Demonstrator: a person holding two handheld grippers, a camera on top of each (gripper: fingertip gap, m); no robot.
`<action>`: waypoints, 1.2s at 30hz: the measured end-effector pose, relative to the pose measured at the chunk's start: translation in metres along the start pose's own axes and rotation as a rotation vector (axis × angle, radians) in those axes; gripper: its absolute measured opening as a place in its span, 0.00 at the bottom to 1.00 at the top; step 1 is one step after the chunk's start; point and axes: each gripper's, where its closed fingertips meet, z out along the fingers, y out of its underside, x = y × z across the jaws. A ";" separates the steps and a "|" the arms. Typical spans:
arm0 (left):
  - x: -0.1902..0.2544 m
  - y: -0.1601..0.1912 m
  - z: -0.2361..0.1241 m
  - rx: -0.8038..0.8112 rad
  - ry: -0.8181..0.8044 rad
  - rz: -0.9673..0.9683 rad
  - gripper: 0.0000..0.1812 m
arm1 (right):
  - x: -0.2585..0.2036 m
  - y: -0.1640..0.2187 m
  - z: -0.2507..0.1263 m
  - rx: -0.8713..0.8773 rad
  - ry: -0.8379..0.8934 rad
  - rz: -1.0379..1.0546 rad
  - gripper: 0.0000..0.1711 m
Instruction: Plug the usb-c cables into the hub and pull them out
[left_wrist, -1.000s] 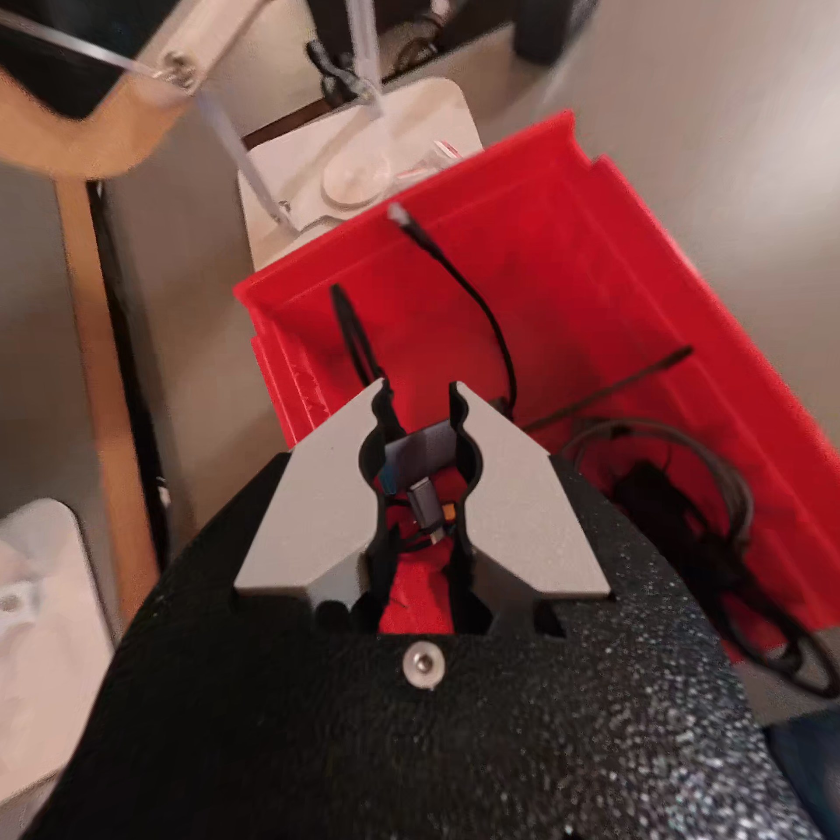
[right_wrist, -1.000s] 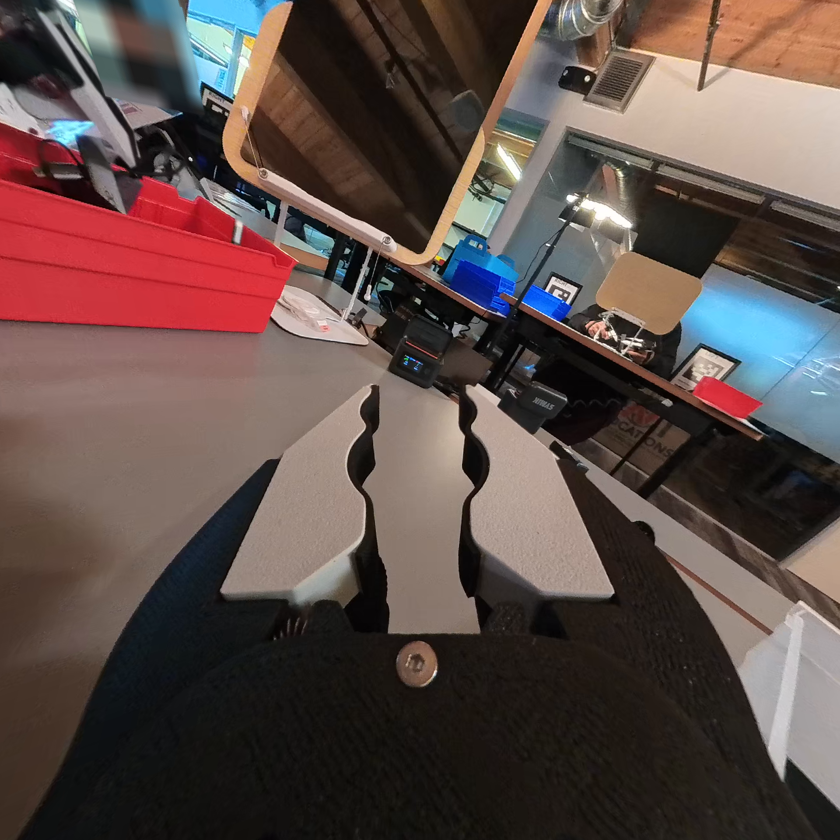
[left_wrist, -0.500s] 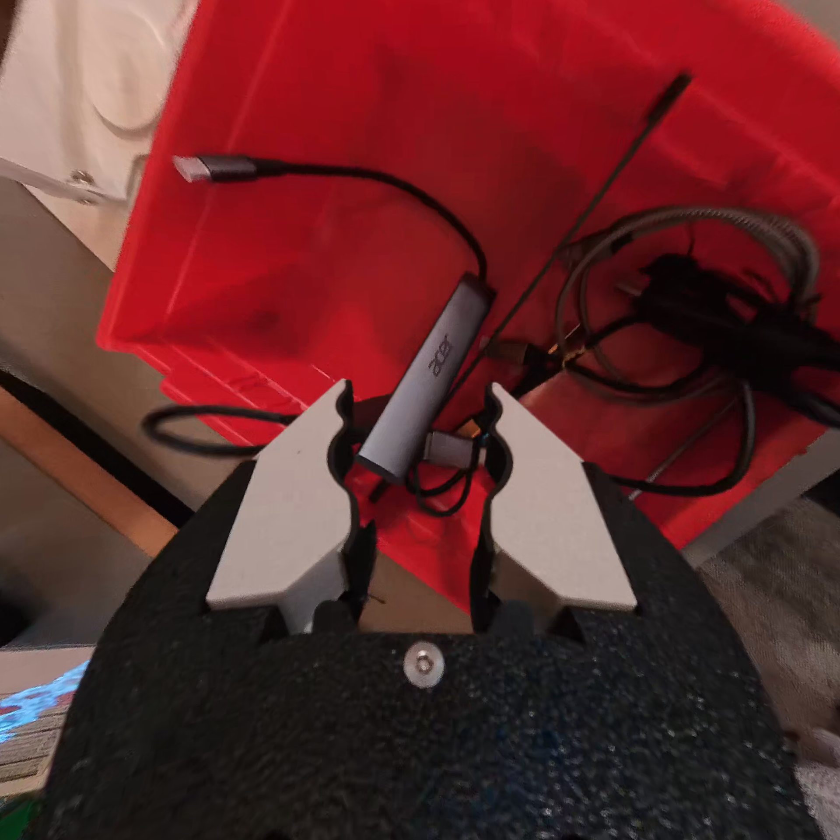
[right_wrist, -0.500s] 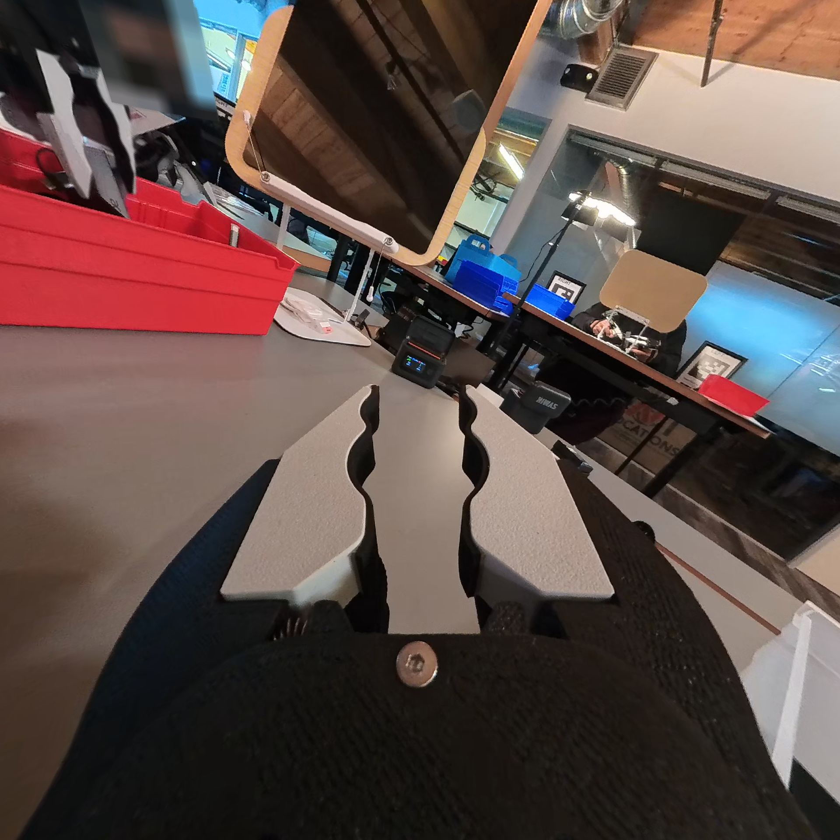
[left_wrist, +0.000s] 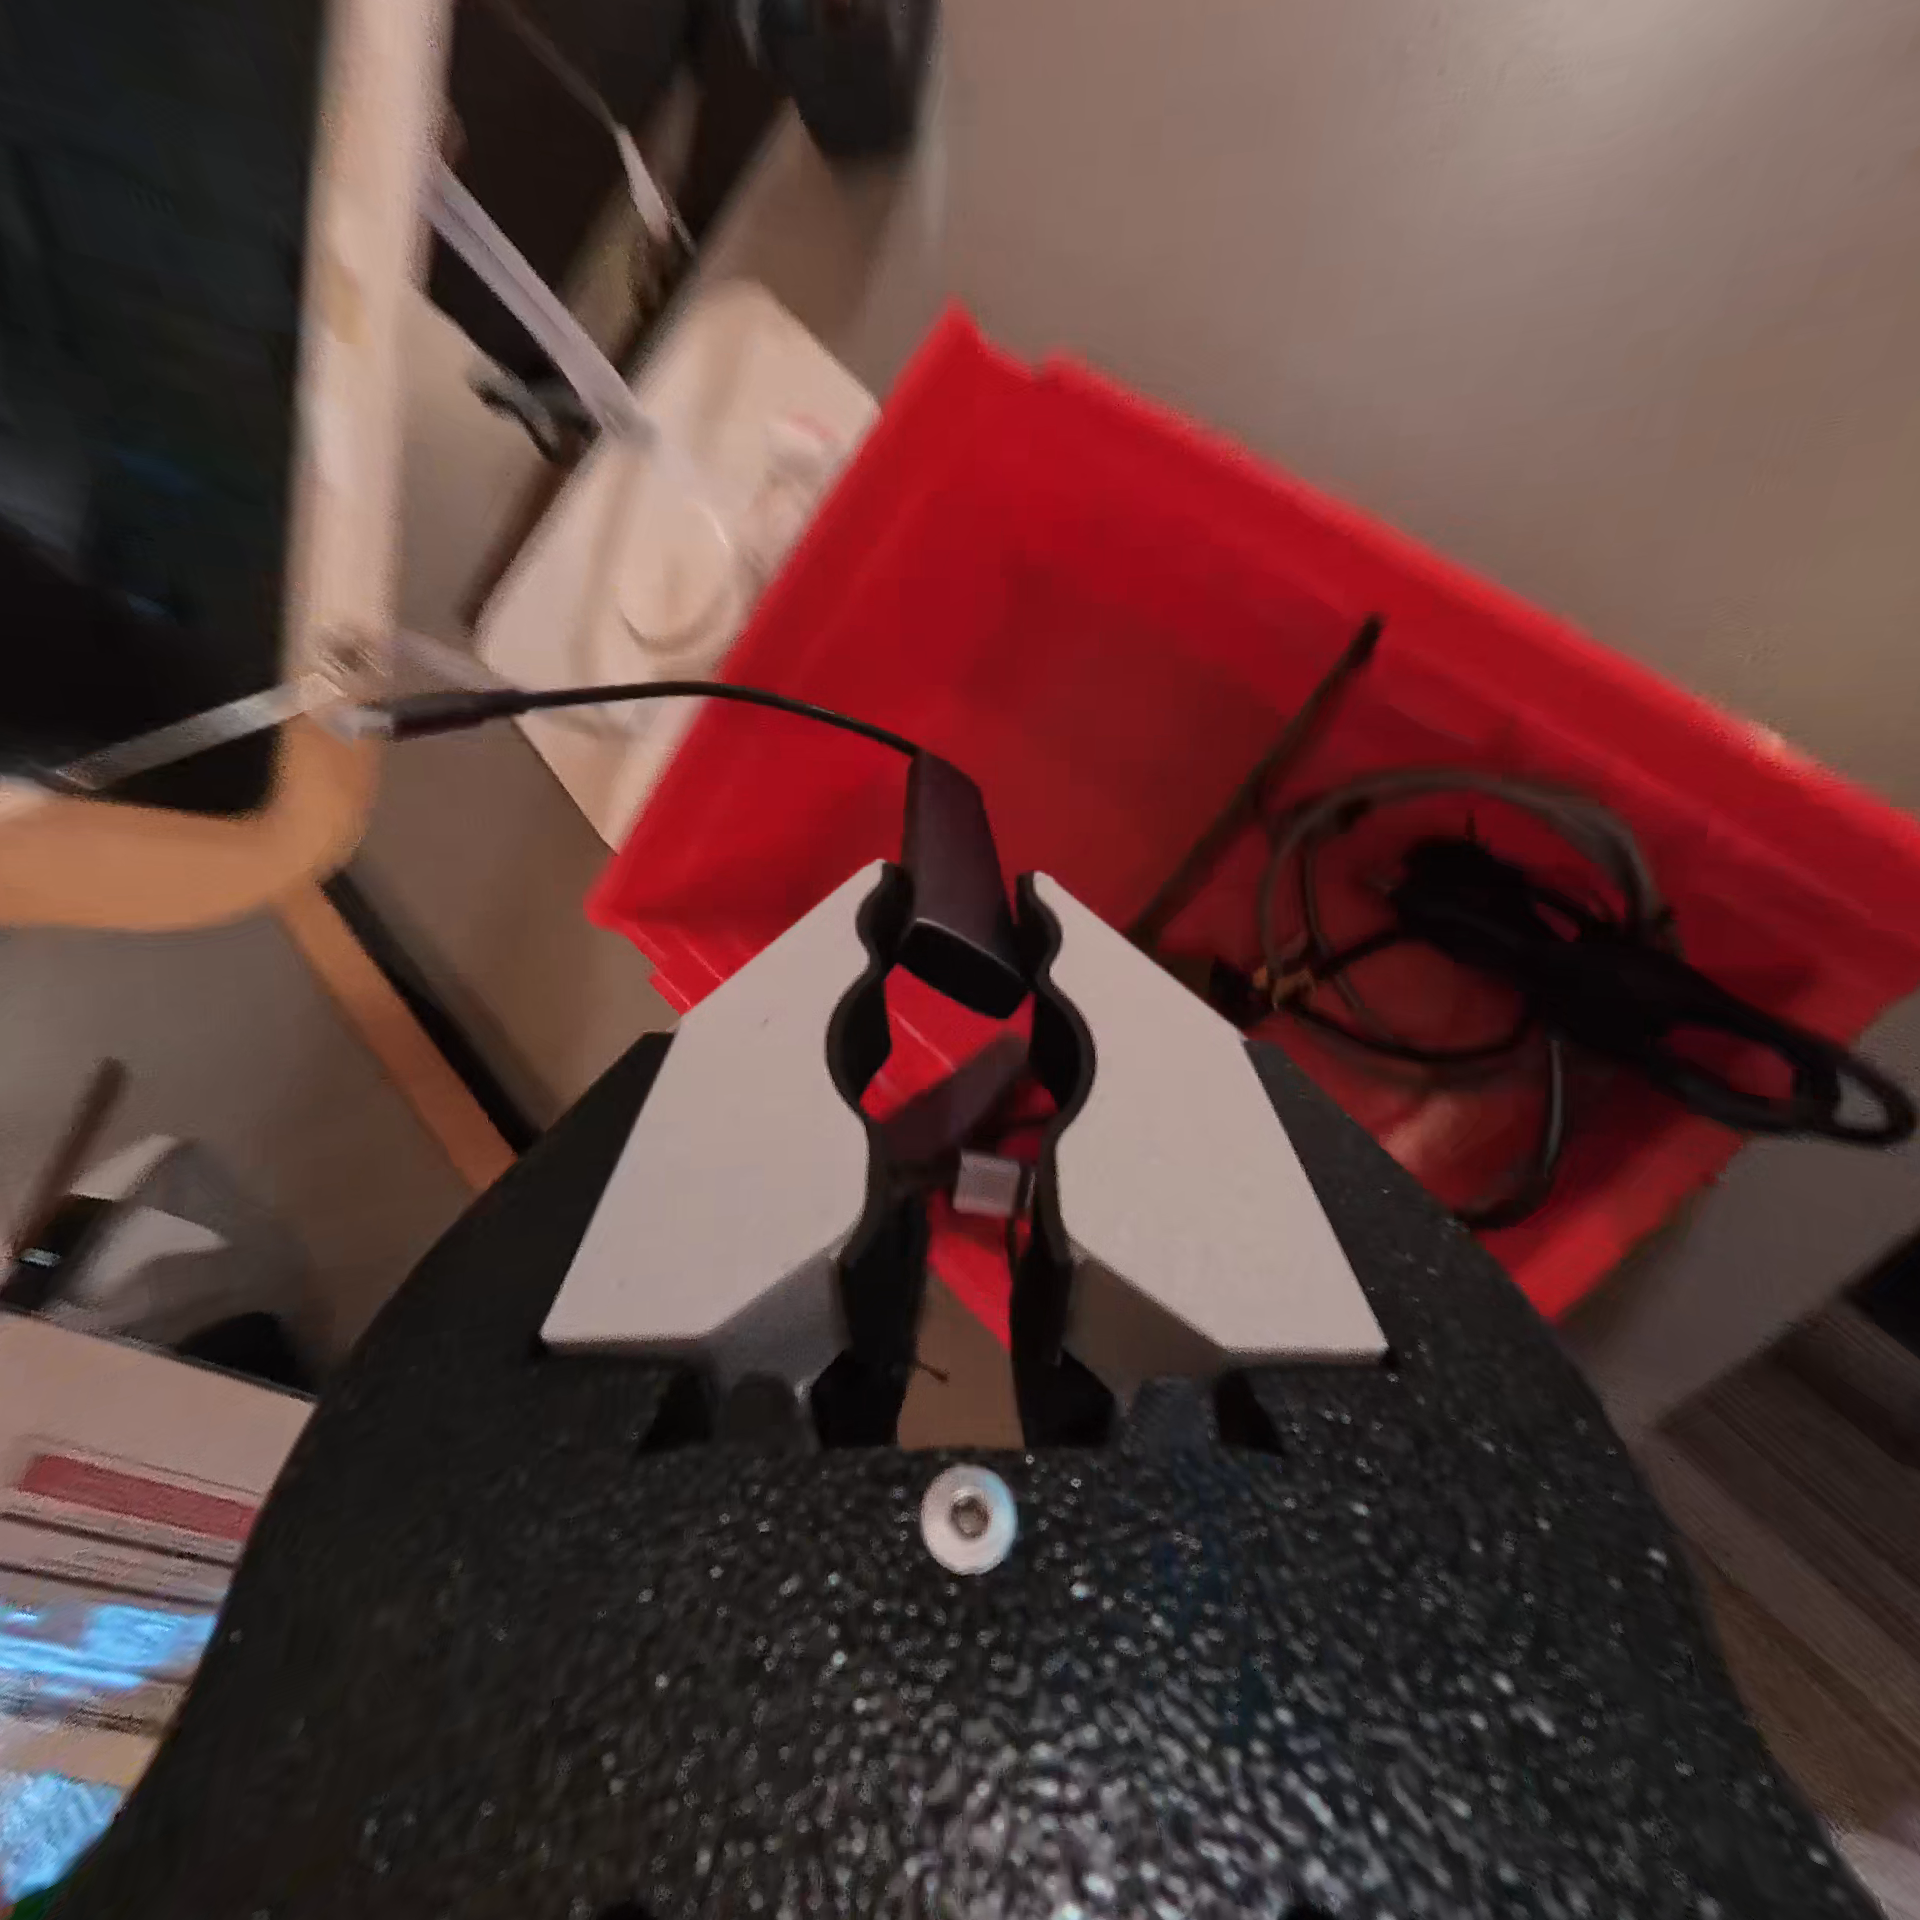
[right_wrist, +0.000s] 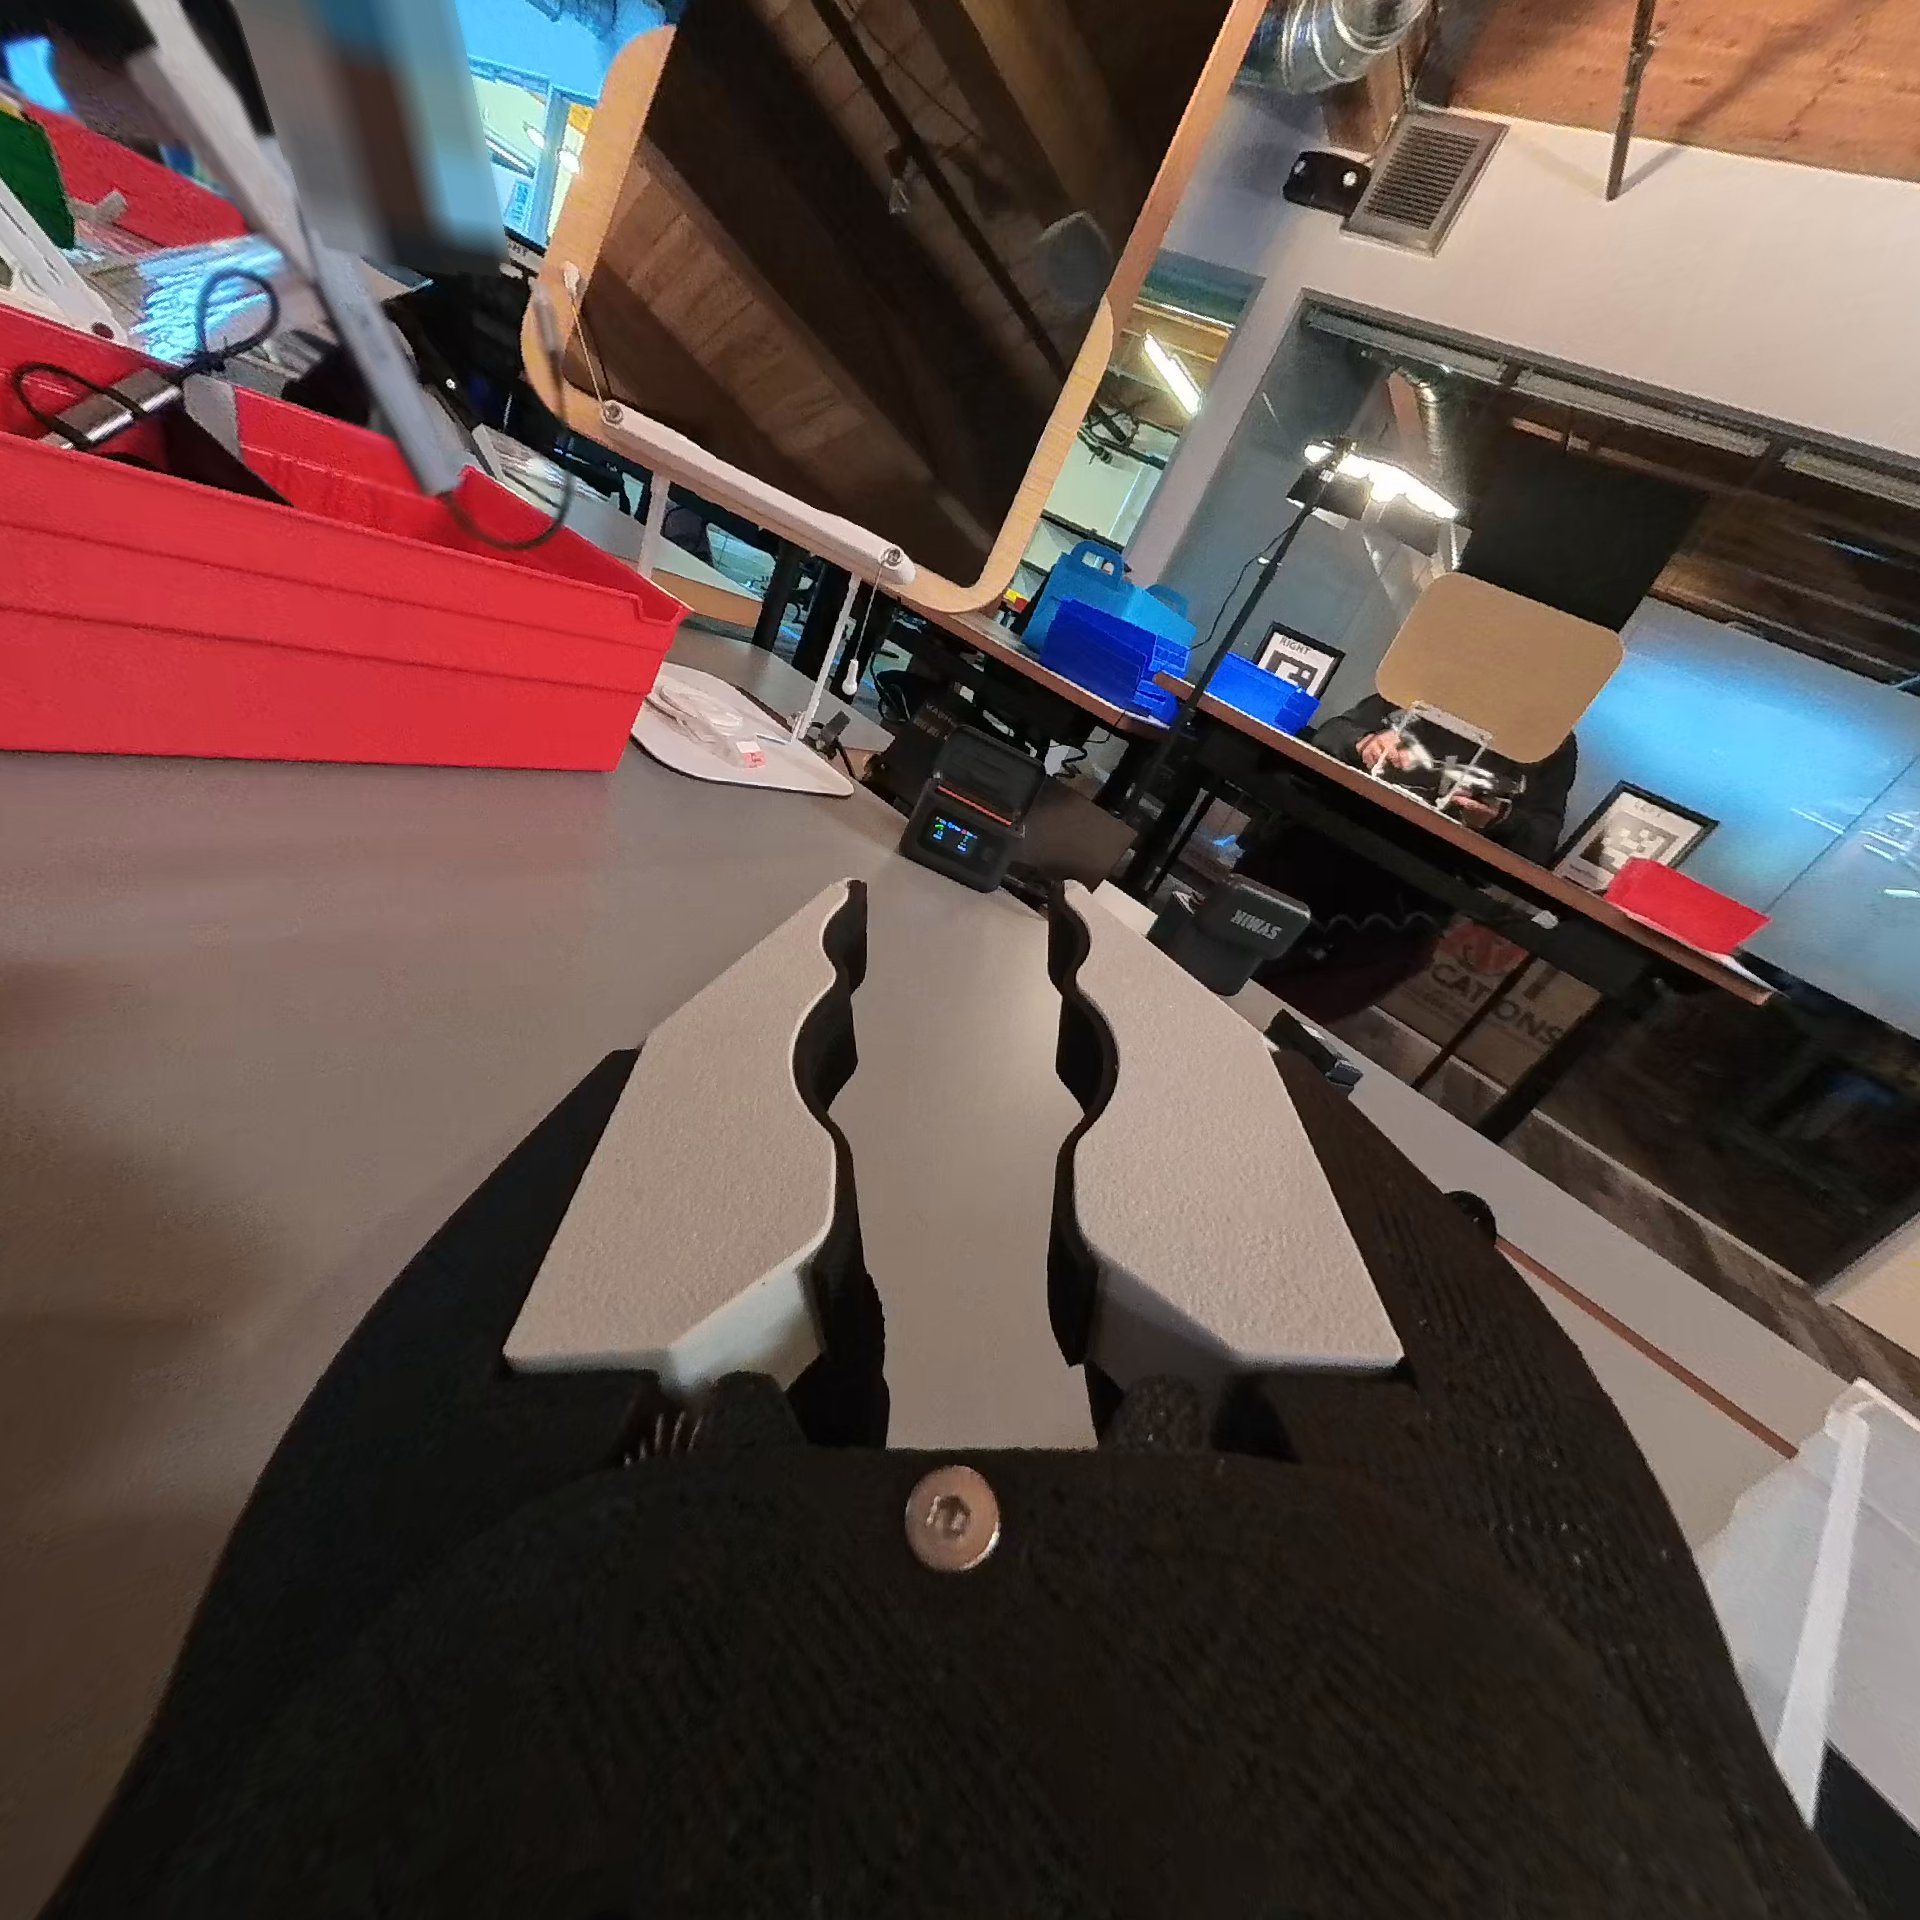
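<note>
Above the red bin (left_wrist: 1039, 582), the hub (left_wrist: 951, 904) is being clamped by the left gripper (left_wrist: 956, 914); the right gripper (right_wrist: 956, 914) is being held agape, empty, over the tabletop (right_wrist: 312, 987).

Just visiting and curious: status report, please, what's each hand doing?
Left tongs shut on slim dark-grey hub, above red plastic bin. Right tongs open, empty, over grey table. Nothing blocking.

Right cam: white lettering on dark grey box (right_wrist: 1236, 930) past the table edge. Small black device (right_wrist: 961, 821) has a lit screen w/ coloured figures, too small to read. Two framed b&w marker signs (right_wrist: 1299, 660), (right_wrist: 1636, 836) w/ short captions. Large letters on board (right_wrist: 1496, 1013) under far table. Left cam: hub (left_wrist: 951, 914) too blurred to read.
</note>
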 end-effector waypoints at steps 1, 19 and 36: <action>0.001 -0.017 -0.008 0.064 -0.047 0.024 0.11 | 0.000 0.000 0.000 0.000 0.000 -0.001 0.20; 0.281 -0.195 0.087 0.536 0.220 -0.054 0.11 | 0.023 -0.008 -0.008 0.042 0.126 0.028 0.20; 0.282 -0.149 0.151 0.366 0.323 -0.335 0.22 | 0.018 -0.004 -0.005 0.025 0.099 0.023 0.20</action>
